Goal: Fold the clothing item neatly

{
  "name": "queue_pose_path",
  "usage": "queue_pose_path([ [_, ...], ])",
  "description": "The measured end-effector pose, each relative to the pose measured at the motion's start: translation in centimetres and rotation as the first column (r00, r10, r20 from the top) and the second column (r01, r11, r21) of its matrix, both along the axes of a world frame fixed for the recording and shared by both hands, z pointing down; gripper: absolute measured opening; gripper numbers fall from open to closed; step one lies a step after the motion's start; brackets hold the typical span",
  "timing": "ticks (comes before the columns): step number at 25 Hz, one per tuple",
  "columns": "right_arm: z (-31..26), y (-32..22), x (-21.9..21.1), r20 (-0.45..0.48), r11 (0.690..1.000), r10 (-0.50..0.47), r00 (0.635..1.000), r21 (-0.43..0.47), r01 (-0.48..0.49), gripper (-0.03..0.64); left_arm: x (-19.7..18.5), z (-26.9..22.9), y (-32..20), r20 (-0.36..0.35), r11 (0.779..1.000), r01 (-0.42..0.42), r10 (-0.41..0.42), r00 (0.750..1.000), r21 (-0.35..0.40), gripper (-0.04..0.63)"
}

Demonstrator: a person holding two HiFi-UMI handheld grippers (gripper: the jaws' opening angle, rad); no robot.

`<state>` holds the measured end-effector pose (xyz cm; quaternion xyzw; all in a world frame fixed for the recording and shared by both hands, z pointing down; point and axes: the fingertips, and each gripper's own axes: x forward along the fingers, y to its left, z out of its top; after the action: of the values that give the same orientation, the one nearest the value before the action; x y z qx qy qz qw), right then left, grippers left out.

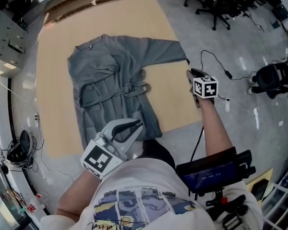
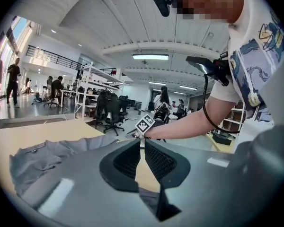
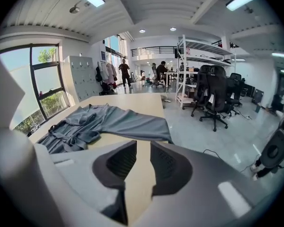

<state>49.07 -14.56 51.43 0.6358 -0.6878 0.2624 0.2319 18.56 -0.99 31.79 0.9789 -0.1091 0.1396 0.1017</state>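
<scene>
The grey robe (image 1: 115, 85) lies spread flat across the middle of the desk (image 1: 57, 80). Its collar points to the far edge and its hem reaches the near edge. One sleeve (image 1: 158, 51) stretches out toward the right edge, and the belt (image 1: 129, 87) is loosely looped at the waist.

The left claw (image 1: 138, 124) hangs over the hem at the near edge. Its jaws are drawn together at the tips, with nothing pinched between them. The right claw (image 1: 189, 73) sits just off the right edge, a little short of the sleeve's cuff. Its jaws stand slightly apart and empty, with bare desk showing through the gap.

Folding looks barely begun, and the likely step is to take first holds on the cloth. To do this well, the right claw should widen and come in low over the cuff, then bite a single layer near its end. The sleeve can then be carried across the chest without dragging the body of the robe. The left claw must part its jaws before it can take the hem. The loose belt may snag, so it is better tucked flat first.

The desk is pale, smooth wood. Around it is a grey glossy floor (image 1: 240, 95) with office chairs (image 1: 216, 4) and a trailing cable (image 1: 216, 63). The right gripper view also shows a metal rack (image 3: 199, 65) and a window (image 3: 33, 79).
</scene>
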Motion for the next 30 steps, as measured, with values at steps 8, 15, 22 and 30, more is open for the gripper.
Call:
queue_pose_path([
  [8, 4.4, -4.2, 5.5, 0.139, 1.0, 0.026, 0.99, -0.014, -0.024, 0.1, 5.3, 1.5, -3.0, 0.069, 0.998, 0.032, -0.029, 0.997, -0.045, 0.037],
  [15, 6.9, -7.7, 7.0, 0.28, 0.998, 0.066, 0.958, -0.025, -0.061, 0.113, 7.8, 2.6, -5.6, 0.1, 0.995, 0.067, -0.06, 0.993, -0.071, 0.037],
  [22, 9.2, -9.9, 7.0, 0.388, 0.995, 0.097, 0.916, -0.044, -0.086, 0.146, 9.0, 3.8, -6.7, 0.123, 0.993, 0.083, -0.072, 0.99, -0.085, 0.037],
  [30, 11.4, -10.2, 7.1, 0.518, 0.988, 0.156, 0.841, -0.085, -0.13, 0.147, 9.4, 4.5, -6.7, 0.128, 0.991, 0.091, -0.078, 0.989, -0.096, 0.037],
])
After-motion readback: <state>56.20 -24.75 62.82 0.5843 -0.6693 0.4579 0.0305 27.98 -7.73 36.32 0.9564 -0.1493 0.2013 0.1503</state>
